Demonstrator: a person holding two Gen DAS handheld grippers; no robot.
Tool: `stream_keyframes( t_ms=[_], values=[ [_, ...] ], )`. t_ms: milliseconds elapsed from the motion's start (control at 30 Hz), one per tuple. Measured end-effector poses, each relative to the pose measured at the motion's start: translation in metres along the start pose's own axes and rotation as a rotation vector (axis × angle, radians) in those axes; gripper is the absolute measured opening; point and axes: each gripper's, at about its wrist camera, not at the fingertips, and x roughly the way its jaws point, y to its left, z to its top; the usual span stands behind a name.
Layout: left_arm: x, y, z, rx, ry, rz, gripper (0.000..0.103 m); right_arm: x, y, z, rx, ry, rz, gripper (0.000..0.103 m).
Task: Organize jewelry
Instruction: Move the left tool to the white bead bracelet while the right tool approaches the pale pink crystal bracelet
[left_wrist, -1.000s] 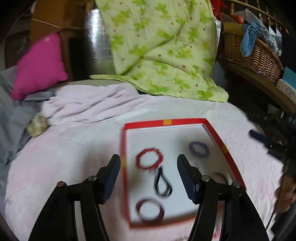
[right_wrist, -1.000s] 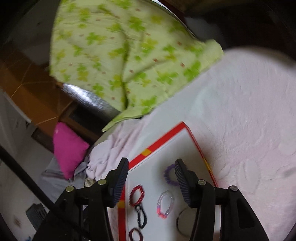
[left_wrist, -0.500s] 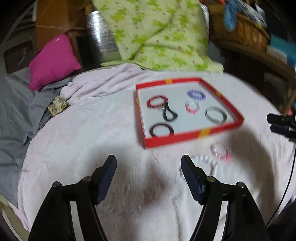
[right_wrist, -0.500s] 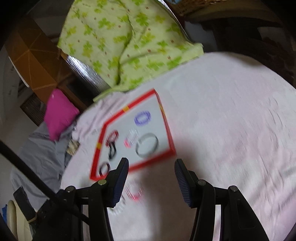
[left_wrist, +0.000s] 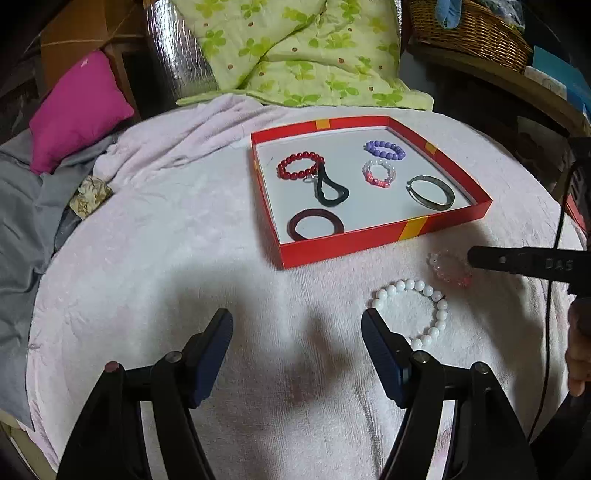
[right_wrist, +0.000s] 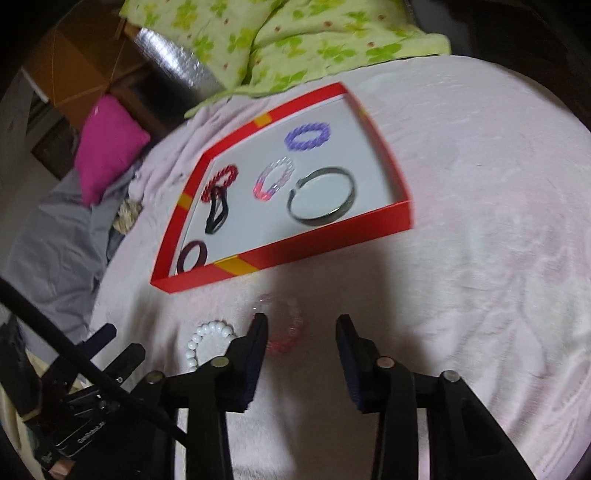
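Note:
A red box lid (left_wrist: 373, 242) (right_wrist: 314, 240) lies on the pink blanket and holds a red bead bracelet (left_wrist: 300, 165), a black loop (left_wrist: 330, 192), a dark bangle (left_wrist: 316, 229), a purple bracelet (left_wrist: 384, 149), a pink-clear bracelet (left_wrist: 378, 174) and a metal bangle (left_wrist: 430, 192). A white bead bracelet (left_wrist: 413, 310) (right_wrist: 208, 339) and a clear pink bracelet (left_wrist: 448, 267) (right_wrist: 284, 325) lie on the blanket in front of it. My left gripper (left_wrist: 297, 332) is open and empty, left of the white bracelet. My right gripper (right_wrist: 301, 332) is open, just over the pink bracelet.
A green clover quilt (left_wrist: 295, 48) and a magenta pillow (left_wrist: 74, 110) lie behind the box. A wicker basket (left_wrist: 469, 29) stands at the back right. Grey cloth (left_wrist: 22, 221) and a small patterned pouch (left_wrist: 90, 194) lie at the left.
Both grippers have pulled back from above the box toward the near side of the blanket. The white and pink bracelets in front of the box have come into view.

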Motion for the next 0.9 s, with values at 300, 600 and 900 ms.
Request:
stream_keyframes(
  t_ms=[300, 600, 900],
  values=[
    [0.002, -0.002, -0.002, -0.013, 0.013, -0.051, 0.073, 0.019, 0.014, -0.002, -0.094, -0.013, -0.129, 0.01],
    [-0.001, -0.014, -0.005, 0.041, 0.009, -0.099, 0.073, -0.011, -0.012, 0.0, -0.075, -0.05, -0.167, 0.008],
    [0.006, -0.036, -0.007, 0.085, 0.055, -0.216, 0.073, -0.028, -0.05, 0.002, 0.008, -0.006, -0.127, 0.008]
  ],
)
